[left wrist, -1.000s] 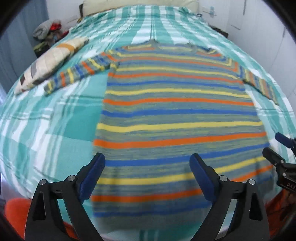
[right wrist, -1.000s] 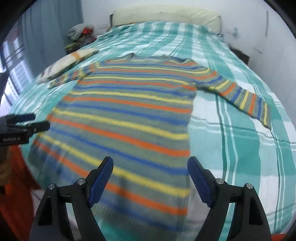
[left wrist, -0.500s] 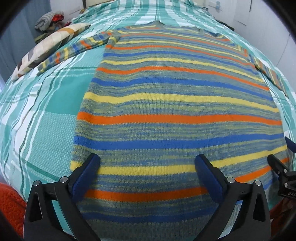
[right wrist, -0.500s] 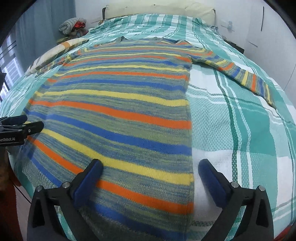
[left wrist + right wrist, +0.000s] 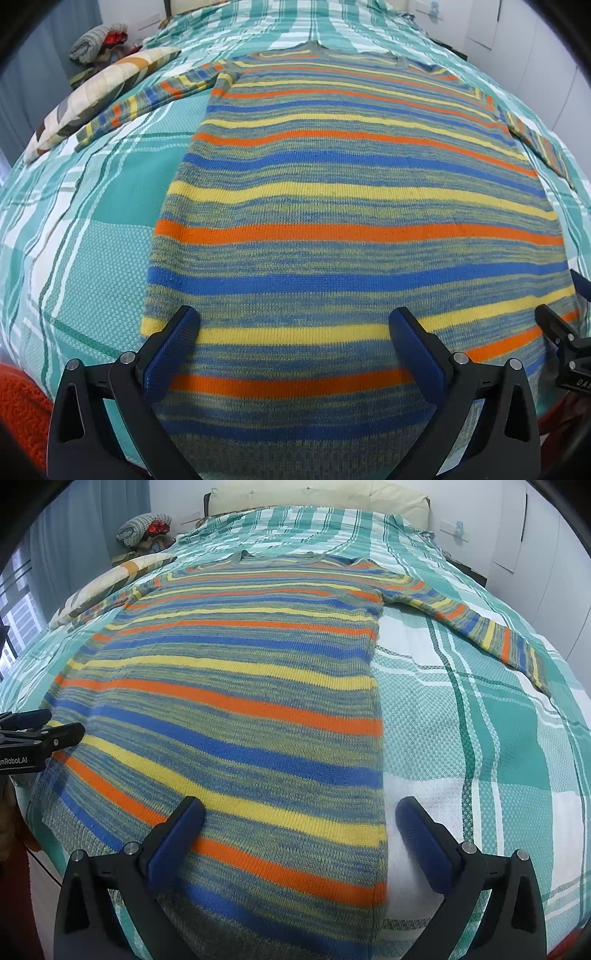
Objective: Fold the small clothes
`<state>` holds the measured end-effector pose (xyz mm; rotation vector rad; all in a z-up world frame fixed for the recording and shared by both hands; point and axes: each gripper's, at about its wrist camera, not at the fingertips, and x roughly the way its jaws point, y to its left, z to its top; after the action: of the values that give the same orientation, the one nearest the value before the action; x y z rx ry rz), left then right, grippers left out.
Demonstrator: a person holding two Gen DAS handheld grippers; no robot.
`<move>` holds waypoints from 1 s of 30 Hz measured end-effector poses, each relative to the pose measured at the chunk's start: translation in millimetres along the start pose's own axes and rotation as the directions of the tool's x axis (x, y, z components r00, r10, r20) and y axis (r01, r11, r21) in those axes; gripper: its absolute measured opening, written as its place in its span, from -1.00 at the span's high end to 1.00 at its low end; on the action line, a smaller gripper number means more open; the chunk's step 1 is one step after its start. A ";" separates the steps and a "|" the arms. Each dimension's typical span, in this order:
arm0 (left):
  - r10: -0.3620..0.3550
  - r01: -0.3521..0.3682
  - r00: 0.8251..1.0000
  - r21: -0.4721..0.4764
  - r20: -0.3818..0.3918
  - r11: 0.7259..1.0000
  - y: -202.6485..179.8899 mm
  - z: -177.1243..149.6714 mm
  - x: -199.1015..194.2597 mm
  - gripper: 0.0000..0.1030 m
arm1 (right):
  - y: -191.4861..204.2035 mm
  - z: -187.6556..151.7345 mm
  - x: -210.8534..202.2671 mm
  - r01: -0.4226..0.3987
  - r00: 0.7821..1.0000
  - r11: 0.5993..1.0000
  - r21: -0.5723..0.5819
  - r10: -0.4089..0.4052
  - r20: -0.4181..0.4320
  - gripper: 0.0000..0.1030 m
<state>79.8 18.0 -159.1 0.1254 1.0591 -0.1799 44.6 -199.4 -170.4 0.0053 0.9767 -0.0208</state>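
Striped sweater (image 5: pixel 354 236) lies flat on the plaid bedspread (image 5: pixel 480 738), sleeves out. Left gripper (image 5: pixel 291 332) and right gripper (image 5: pixel 299 819) hover spread over the hem corners, empty. Best to pinch both layers squarely at each corner.

My way across the striped sweater (image 5: pixel 351 206) lies flat and unblocked; bare bedspread (image 5: pixel 480 738) opens rightward, while a pillow (image 5: pixel 99 92) crowds the far left edge.
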 end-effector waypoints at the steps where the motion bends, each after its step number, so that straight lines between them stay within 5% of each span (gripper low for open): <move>1: 0.000 0.000 1.000 0.000 0.000 1.000 -0.1 0.0 0.0 -0.99 | 0.0 -0.1 0.0 0.000 1.000 1.000 0.000 0.000 -0.001 -0.99; 30: -0.020 0.018 0.998 0.029 0.061 0.999 -0.4 -4.8 -1.7 -0.99 | -1.0 0.1 0.3 0.017 1.000 1.000 0.001 -0.017 -0.018 -0.99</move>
<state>74.8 18.6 -160.0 0.1351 0.9969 -0.2149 44.9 -200.4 -170.6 -0.0021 0.9952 -0.0367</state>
